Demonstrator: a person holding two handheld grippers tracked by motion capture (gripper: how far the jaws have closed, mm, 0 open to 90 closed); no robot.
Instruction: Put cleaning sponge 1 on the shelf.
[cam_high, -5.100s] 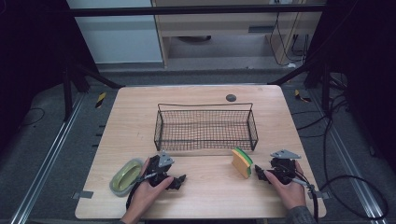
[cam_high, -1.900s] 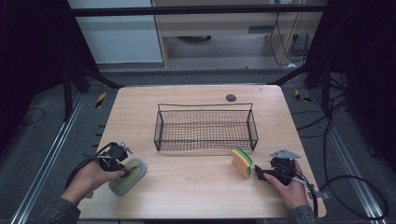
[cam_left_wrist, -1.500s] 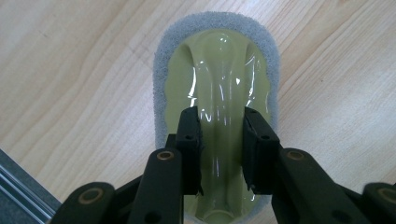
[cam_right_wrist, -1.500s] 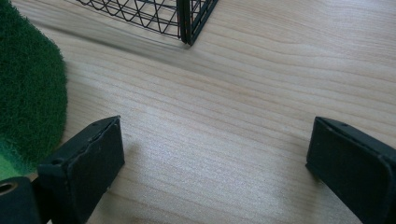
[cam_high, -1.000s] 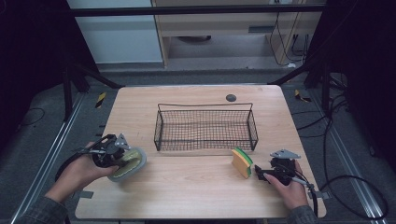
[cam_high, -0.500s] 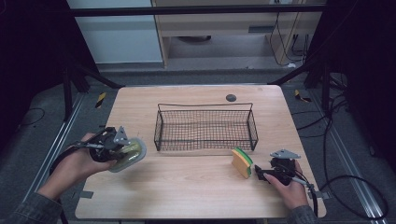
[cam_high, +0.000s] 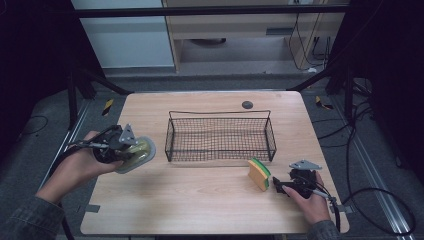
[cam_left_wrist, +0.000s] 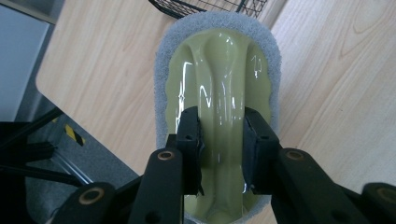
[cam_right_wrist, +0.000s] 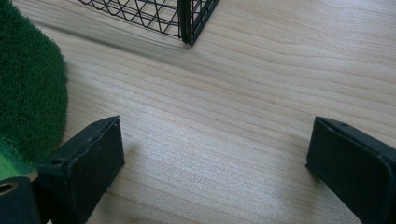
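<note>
Two black jaws of the left gripper (cam_left_wrist: 219, 140) are squeezed on the raised handle of a pale green scrubber with a grey sponge edge (cam_left_wrist: 219, 74). It is held above the wooden table (cam_high: 200, 200). The right gripper (cam_right_wrist: 215, 158) is spread wide with nothing in it, beside a yellow and green sponge (cam_high: 259, 174).

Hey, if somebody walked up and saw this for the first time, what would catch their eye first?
Probably the pale green scrubber with a grey foam rim, lifted off the table at the left edge and clamped by its raised handle ridge in the left tongs. Next, the black wire basket standing mid-table. Then the yellow and green sponge standing on edge near the basket's right front corner, with the right tongs open on the wood beside it.
</note>
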